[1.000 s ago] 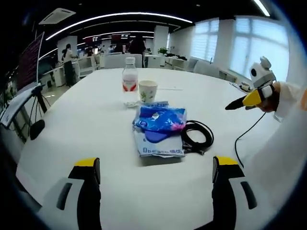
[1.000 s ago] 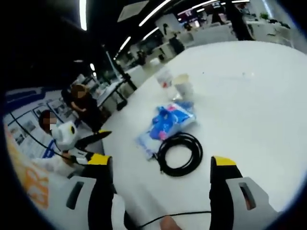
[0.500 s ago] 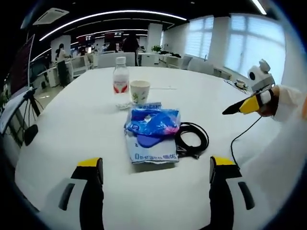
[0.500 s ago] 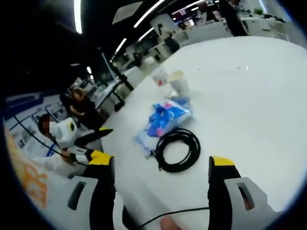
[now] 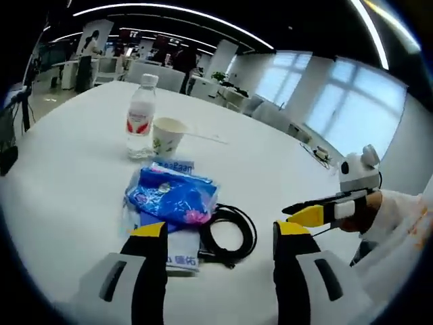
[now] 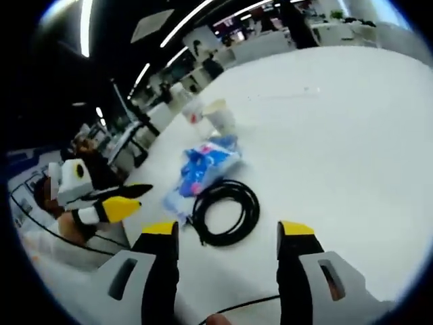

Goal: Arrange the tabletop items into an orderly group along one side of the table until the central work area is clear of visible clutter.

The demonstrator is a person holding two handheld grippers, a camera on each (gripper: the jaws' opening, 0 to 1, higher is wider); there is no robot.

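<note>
A blue snack bag (image 5: 172, 197) lies on a white packet (image 5: 177, 251) on the white table (image 5: 74, 169). A coiled black cable (image 5: 228, 233) rests beside them on the right. Behind stand a paper cup (image 5: 166, 137) and a clear water bottle (image 5: 141, 117). My left gripper (image 5: 218, 233) hovers open just short of the bag and cable. My right gripper (image 6: 228, 231) is open above the cable (image 6: 224, 211), with the bag (image 6: 204, 164), cup (image 6: 220, 116) and bottle (image 6: 190, 108) beyond. Each gripper shows in the other's view, as the right gripper (image 5: 314, 213) and the left gripper (image 6: 111, 208).
The round table's edge (image 5: 27, 223) curves close on the left. A thin stick or straw (image 5: 203, 137) lies past the cup. Office desks, chairs and people stand in the background. A thin black wire (image 6: 250, 302) trails near my right gripper.
Both views have moved closer to the bag and cable. The left view swung so the items sit lower and nearer its jaws. The items themselves have not moved.
</note>
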